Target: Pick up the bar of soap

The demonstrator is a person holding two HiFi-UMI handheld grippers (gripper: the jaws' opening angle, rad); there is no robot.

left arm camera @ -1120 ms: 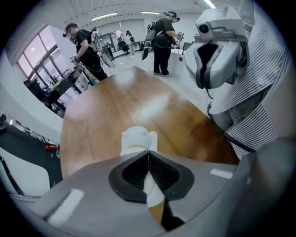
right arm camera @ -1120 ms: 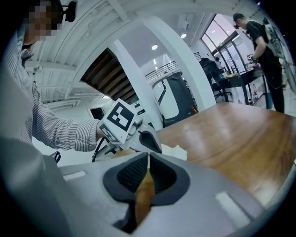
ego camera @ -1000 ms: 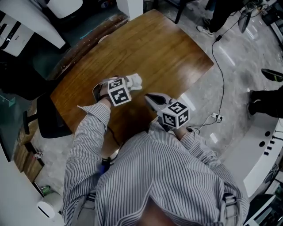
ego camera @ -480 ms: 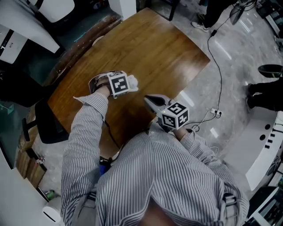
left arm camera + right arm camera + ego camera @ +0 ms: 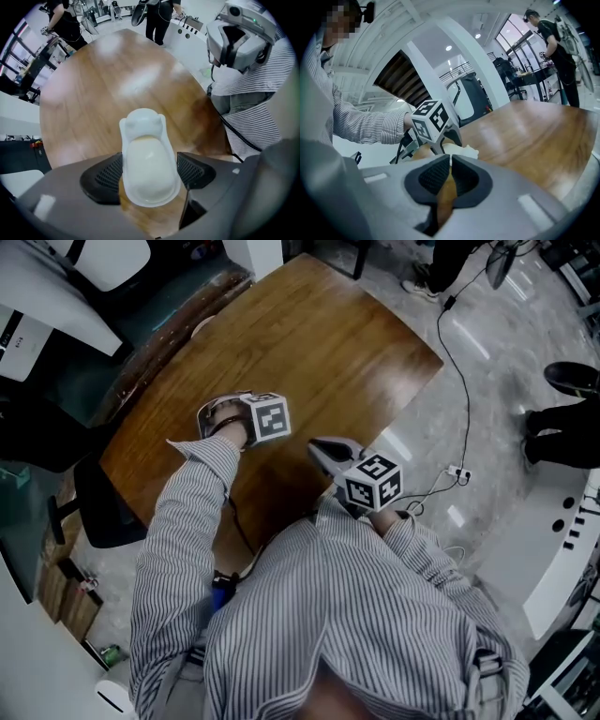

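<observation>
A cream bar of soap (image 5: 149,166) lies in a white animal-shaped dish (image 5: 140,123) on the brown wooden table (image 5: 319,343). My left gripper (image 5: 149,172) straddles it, and its jaws are opening: the black pads (image 5: 102,176) stand at either side of the dish with thin gaps. In the head view the left gripper's marker cube (image 5: 267,418) covers the soap. The right gripper view shows the dish (image 5: 461,150) just under that cube (image 5: 432,121). My right gripper (image 5: 323,451) hovers over the table's near edge, shut with nothing between its pads (image 5: 433,177).
The table top is bare apart from the soap dish. A black chair (image 5: 103,498) stands at its left edge. A cable (image 5: 464,381) runs across the floor on the right. People stand beyond the far end of the table (image 5: 159,18).
The left gripper's marker cube has shifted right over the soap dish, which showed white beyond it before and is now hidden in the head view. The right gripper has stayed put.
</observation>
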